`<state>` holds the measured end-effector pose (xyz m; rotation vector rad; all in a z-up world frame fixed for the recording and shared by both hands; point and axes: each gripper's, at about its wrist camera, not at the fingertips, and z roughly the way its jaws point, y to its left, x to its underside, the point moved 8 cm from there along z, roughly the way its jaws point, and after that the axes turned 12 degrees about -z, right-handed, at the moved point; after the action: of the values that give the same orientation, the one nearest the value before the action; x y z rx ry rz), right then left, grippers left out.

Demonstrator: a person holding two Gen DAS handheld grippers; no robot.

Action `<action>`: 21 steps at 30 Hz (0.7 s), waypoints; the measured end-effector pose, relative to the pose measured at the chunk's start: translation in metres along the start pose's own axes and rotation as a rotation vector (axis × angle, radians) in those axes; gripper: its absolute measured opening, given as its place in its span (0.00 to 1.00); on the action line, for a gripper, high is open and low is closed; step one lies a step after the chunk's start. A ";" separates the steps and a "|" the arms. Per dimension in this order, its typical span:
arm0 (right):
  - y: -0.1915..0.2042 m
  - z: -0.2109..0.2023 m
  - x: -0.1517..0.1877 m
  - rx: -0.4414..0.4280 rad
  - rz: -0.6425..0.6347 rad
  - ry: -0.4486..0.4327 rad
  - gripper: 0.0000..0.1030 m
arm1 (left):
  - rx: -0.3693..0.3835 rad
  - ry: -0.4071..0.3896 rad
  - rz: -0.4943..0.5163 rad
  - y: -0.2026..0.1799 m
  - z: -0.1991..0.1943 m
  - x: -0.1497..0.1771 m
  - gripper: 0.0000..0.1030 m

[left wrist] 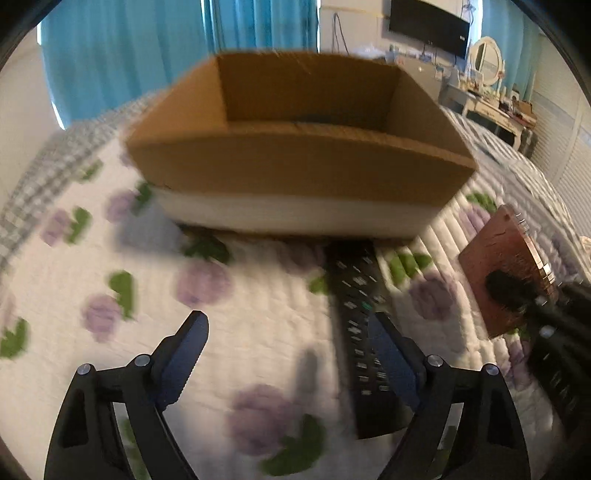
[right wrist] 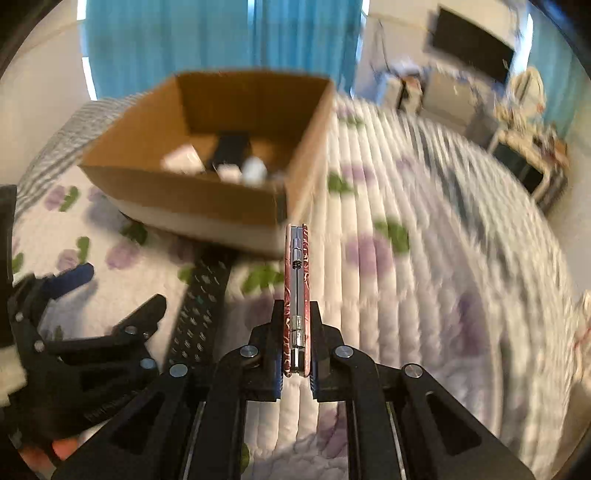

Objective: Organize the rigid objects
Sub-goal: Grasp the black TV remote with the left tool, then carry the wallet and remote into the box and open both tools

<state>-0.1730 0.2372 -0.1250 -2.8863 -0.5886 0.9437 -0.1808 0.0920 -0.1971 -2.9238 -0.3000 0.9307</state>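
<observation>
An open cardboard box (left wrist: pixel 303 162) stands on the flowered bedspread; in the right wrist view the box (right wrist: pixel 207 192) holds several small white and dark items. A black remote control (left wrist: pixel 364 332) lies in front of it, also in the right wrist view (right wrist: pixel 201 314). My left gripper (left wrist: pixel 288 332) is open and empty, its right finger over the remote. My right gripper (right wrist: pixel 295 321) is shut on a thin red hinged case (right wrist: pixel 295 280), held on edge above the bed. The case shows at the right of the left wrist view (left wrist: pixel 506 273).
The quilted bedspread (right wrist: pixel 424 258) stretches to the right. Blue curtains (left wrist: pixel 129 55) hang behind the box. A wall TV (left wrist: pixel 428 26) and a dresser with a mirror (left wrist: pixel 491 92) stand at the far right. The left gripper shows at the left of the right wrist view (right wrist: pixel 74 295).
</observation>
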 end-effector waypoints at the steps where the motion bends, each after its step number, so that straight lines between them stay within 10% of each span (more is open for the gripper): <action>1: 0.001 0.005 0.003 -0.013 0.008 0.018 0.09 | 0.003 0.015 0.000 -0.004 0.005 0.004 0.84; 11: -0.009 0.000 0.008 0.005 0.037 0.022 0.09 | 0.032 0.118 0.053 -0.036 0.034 0.021 0.69; 13: -0.011 0.000 0.009 0.003 0.056 0.016 0.09 | 0.058 0.109 0.071 -0.040 0.029 0.019 0.44; 21: -0.007 -0.009 0.009 -0.003 0.049 -0.006 0.09 | 0.072 0.075 0.103 -0.024 -0.004 0.018 0.41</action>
<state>-0.1638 0.2472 -0.1218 -2.9148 -0.5220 0.9581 -0.1682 0.1194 -0.2008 -2.9235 -0.1107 0.8222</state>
